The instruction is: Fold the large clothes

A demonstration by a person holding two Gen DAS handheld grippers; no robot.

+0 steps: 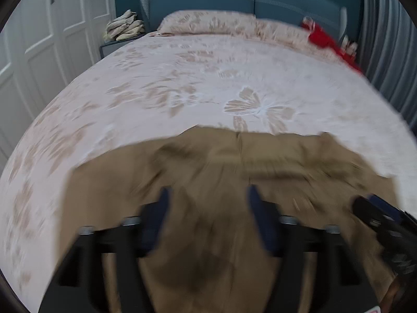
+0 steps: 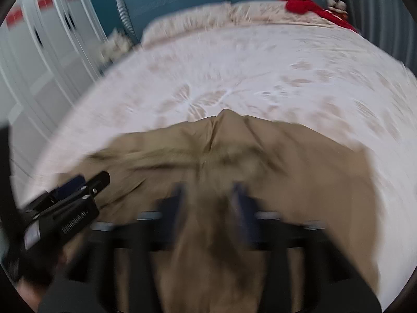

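A large tan garment (image 1: pixel 234 167) lies spread and rumpled on the near part of the bed; it also shows in the right wrist view (image 2: pixel 234 156). My left gripper (image 1: pixel 207 195) hangs over it with its dark blue fingers (image 1: pixel 163 203) wide apart and nothing between them. My right gripper (image 2: pixel 208 195) is over the same cloth, fingers (image 2: pixel 241 198) apart, blurred by motion. The right gripper shows at the right edge of the left view (image 1: pixel 378 219); the left gripper shows at the left of the right view (image 2: pixel 78 193).
The bed (image 1: pixel 208 78) has a pale floral cover and a matching pillow (image 1: pixel 206 22) at the teal headboard. A red cloth (image 1: pixel 328 39) lies at the far right corner. Folded cloths (image 1: pixel 125 27) sit on a nightstand. White wardrobe doors (image 1: pixel 39 39) stand left.
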